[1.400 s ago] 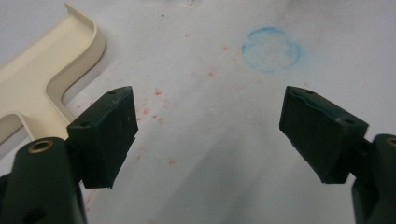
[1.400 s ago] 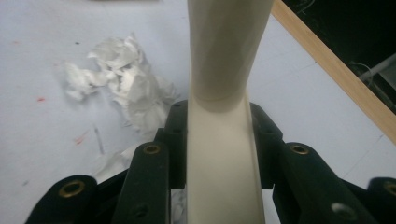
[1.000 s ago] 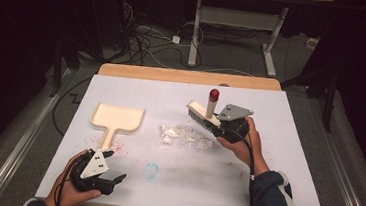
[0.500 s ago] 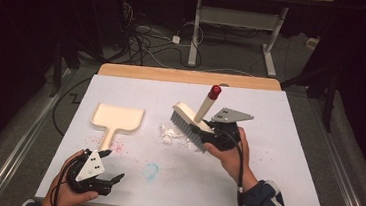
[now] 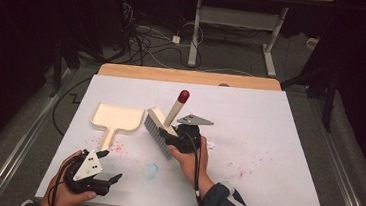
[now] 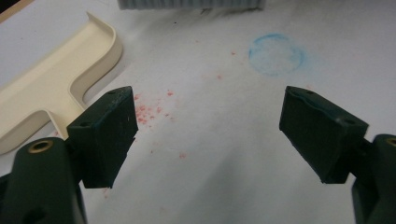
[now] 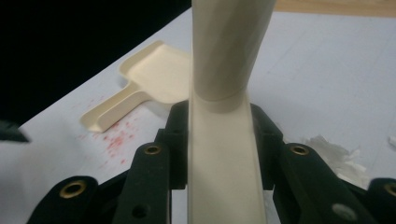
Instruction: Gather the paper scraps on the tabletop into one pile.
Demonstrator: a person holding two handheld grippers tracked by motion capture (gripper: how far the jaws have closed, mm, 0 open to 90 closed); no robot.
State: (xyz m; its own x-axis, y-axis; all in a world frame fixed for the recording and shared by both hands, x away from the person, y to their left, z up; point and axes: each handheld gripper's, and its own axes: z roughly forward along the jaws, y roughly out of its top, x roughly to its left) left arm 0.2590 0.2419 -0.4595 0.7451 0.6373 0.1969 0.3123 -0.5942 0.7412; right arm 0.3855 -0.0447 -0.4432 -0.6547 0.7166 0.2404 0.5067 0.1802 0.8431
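Right tool (image 5: 180,135) clamps brush (image 5: 161,130) handle, hiding brush base; left tool (image 5: 106,181) wide, empty.

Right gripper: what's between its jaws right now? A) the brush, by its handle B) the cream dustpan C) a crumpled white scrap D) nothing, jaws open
A: the right gripper is clamped on both sides of the cream handle of the brush, while the dustpan lies apart on the table.

Dark room; grey floor (image 5: 27,134) at frame edges, tangled cables (image 5: 141,44) upper left, white desk frame (image 5: 238,22) upper centre.
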